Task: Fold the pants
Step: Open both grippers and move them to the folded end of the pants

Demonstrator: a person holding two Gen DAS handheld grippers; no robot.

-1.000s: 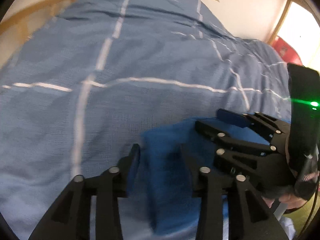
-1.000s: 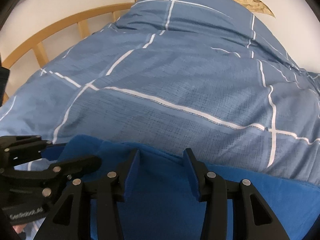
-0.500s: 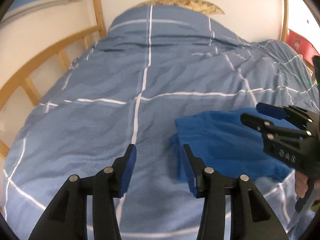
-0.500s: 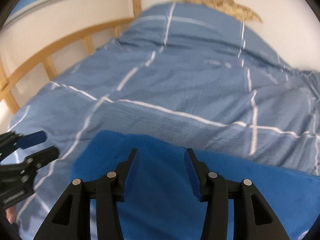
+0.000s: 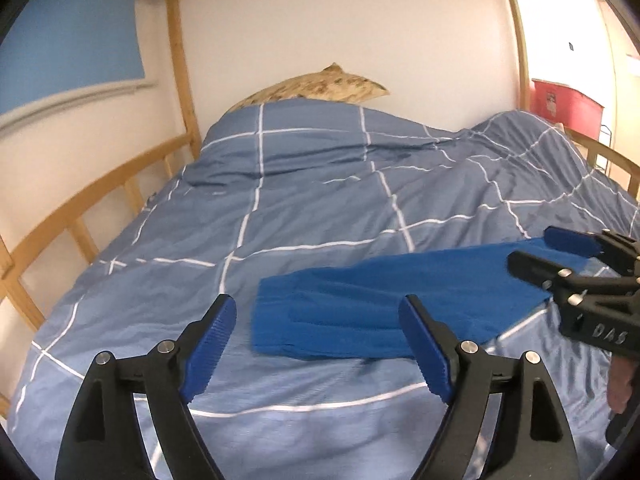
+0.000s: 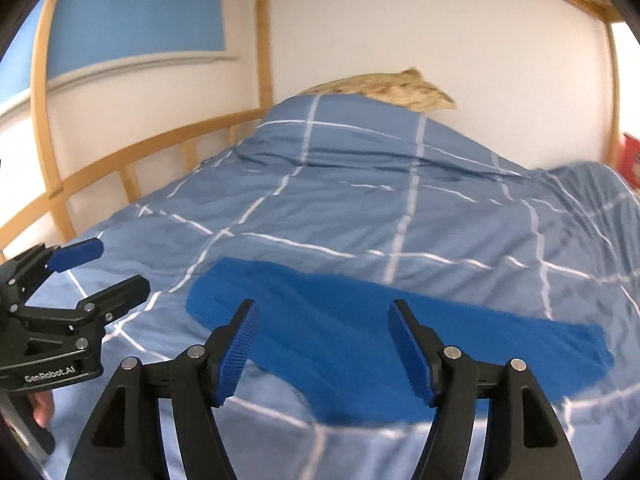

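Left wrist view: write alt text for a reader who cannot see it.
Folded blue pants lie flat on a blue checked duvet, with the open, empty left gripper raised in front of them. The right gripper, also open, hovers at the right edge over the pants' far end. Behind are a patterned pillow and wooden bed rails.

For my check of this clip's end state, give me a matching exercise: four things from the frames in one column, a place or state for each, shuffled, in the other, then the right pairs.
Things:
1. pants
2. left gripper
3. pillow
4. red bin

Places or states:
A. at the far end of the bed, partly under the duvet
B. lying folded in a long band on the duvet, untouched
C. jaws open, nothing between them
D. beyond the bed, at the right edge of the left wrist view

Pairs: 1-B, 2-C, 3-A, 4-D
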